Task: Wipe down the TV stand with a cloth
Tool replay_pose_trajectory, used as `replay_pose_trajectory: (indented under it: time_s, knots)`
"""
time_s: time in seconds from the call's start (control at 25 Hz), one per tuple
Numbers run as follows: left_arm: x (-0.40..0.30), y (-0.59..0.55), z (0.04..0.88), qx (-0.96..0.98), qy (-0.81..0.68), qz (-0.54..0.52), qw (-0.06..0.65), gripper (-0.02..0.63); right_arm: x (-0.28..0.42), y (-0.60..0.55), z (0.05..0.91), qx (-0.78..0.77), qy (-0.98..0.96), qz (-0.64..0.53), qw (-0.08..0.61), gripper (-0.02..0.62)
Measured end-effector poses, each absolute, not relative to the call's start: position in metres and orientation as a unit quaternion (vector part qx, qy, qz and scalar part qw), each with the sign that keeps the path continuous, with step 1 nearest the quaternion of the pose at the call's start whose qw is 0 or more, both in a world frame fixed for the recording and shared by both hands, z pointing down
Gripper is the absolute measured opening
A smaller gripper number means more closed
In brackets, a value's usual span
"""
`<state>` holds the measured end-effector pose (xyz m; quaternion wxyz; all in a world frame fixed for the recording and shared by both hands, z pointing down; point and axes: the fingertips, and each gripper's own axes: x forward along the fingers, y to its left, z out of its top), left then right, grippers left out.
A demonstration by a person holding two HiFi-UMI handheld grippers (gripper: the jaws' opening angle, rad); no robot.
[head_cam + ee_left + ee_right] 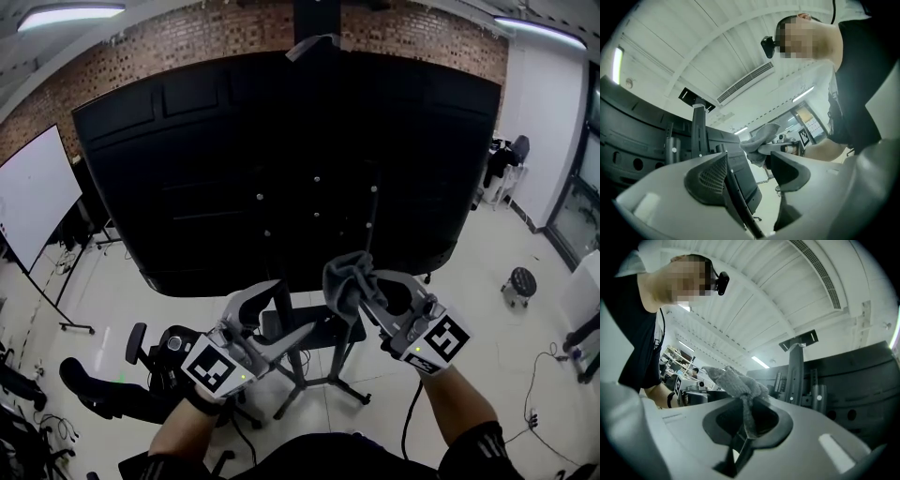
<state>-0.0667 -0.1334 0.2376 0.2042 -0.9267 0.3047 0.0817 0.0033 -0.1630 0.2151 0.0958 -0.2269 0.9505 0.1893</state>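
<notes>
TV stand [342, 330] rises at centre under the black TV back [281, 169]. The left forearm reaches up from below, close beside an office chair [122, 380]. The left tool [286, 309] has its jaws spread, with the stand's dark shelf edge between them. The right tool [364, 295], raised alongside, pinches the grey cloth [347, 279] above the shelf. Pale floor [487, 347] lies open to the right.
</notes>
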Motion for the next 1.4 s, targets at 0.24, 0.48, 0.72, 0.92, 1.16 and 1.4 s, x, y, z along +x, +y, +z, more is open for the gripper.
replay_pose_trajectory:
  time_s: [0.24,0.48,0.72,0.92,1.16,1.4]
  knots:
    - [-0.064,-0.149,0.174,-0.919,0.302,0.095,0.235,0.311,0.0,-0.193,0.149,-0.236,0.933,0.26,0.077,0.035]
    - [-0.054,-0.171,0.119,-0.907,0.298,0.063,0.29,0.311,-0.004,-0.219,0.086,-0.248,0.915,0.312,0.065,0.035]
    - [-0.051,-0.19,0.051,-0.904,0.285,0.069,0.313,0.313,-0.021,-0.243,0.029,-0.263,0.883,0.387,0.042,0.035]
    - [-0.05,-0.214,-0.003,-0.891,0.303,0.062,0.331,0.313,-0.025,-0.274,-0.033,-0.282,0.872,0.399,0.042,0.035]
    - [-0.045,-0.236,-0.043,-0.876,0.315,0.046,0.363,0.314,-0.033,-0.31,-0.087,-0.303,0.843,0.444,-0.006,0.035]
    - [-0.05,-0.264,-0.084,-0.86,0.341,0.035,0.379,0.316,-0.046,-0.344,-0.13,-0.327,0.824,0.461,-0.037,0.035]
